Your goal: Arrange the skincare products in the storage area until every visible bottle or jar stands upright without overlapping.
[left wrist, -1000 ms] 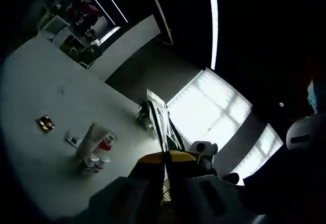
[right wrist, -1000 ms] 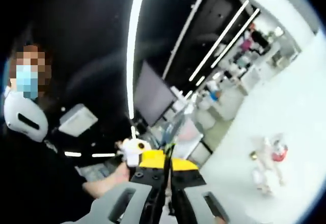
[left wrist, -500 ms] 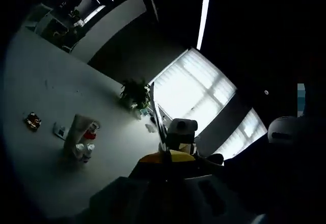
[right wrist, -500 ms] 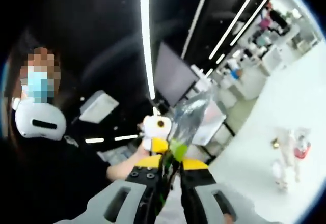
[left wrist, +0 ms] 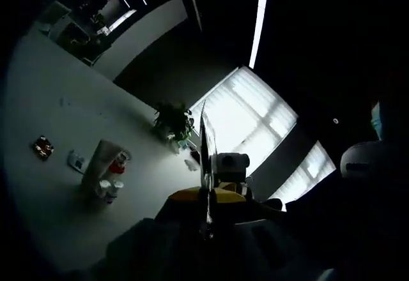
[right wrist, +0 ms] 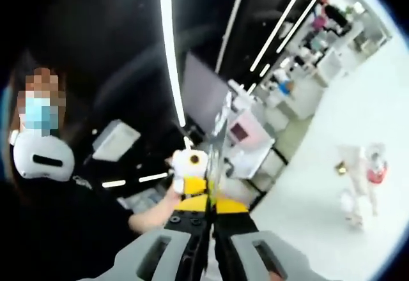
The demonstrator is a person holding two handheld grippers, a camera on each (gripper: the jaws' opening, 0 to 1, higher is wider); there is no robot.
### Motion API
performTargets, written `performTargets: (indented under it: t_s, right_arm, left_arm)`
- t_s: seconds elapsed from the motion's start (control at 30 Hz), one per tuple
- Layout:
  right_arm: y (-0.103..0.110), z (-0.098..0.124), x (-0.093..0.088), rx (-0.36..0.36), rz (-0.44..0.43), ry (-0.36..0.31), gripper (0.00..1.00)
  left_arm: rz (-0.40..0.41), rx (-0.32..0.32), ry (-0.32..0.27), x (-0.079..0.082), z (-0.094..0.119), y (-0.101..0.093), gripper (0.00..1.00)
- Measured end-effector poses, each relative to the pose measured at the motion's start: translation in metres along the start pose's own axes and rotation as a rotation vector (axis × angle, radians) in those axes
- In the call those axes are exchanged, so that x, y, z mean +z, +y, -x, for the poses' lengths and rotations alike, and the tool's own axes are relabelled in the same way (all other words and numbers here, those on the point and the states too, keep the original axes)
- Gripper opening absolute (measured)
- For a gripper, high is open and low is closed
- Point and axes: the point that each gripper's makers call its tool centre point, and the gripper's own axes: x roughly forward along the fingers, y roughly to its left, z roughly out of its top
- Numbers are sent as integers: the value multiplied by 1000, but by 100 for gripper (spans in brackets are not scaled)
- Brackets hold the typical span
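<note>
No legible text or labels.

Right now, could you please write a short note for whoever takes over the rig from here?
Left tool: shut on a thin clear sheet, seen edge-on.
Right tool: shut on the same kind of clear sheet.
Both are raised, away from the table.
Bottles stand clustered by a pale box and a red-capped item on the white table; in the right gripper view the cluster is blurred.
Done: cannot tell.
Left: check each bottle stands upright, apart.

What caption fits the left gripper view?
Shut left claw pinches a thin clear sheet, far from the skincare bottles on the white table.
</note>
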Motion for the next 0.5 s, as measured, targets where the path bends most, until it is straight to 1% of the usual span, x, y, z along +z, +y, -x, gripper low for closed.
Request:
performTargets:
  t_s: [0.03,0.1,0.2,0.3,0.4,0.43,0.47,0.5]
  right_arm:
    - [-1,0,3,-1,-8,-17,0]
    - [-3,1,6,-6,-25,-31,0]
    - [-3,1,6,-5,-13,-22,0]
    - [-4,-1,7,-9,-33,-35,0]
    - [-7,-4,5,-20,-40,-35,0]
    - [-7,-4,5,-23,-43,-36,0]
    - [-8,-5,4,-26,-46,-36,0]
    - [-8,-5,3,-29,-48,-33,0]
  left_arm:
    - [8,-8,7,-4,0,-1,12]
    - [12,-13,14,-9,-1,-4,13]
    - [13,3,-2,-11,-1,-1,10]
    - [29,28,-23,-13,0,5,6]
    - [44,54,-46,-15,0,9,6]
    - [57,65,-80,-11,1,11,4]
    - [77,51,-96,-9,2,10,0]
    - [127,31,-101,-9,3,5,0]
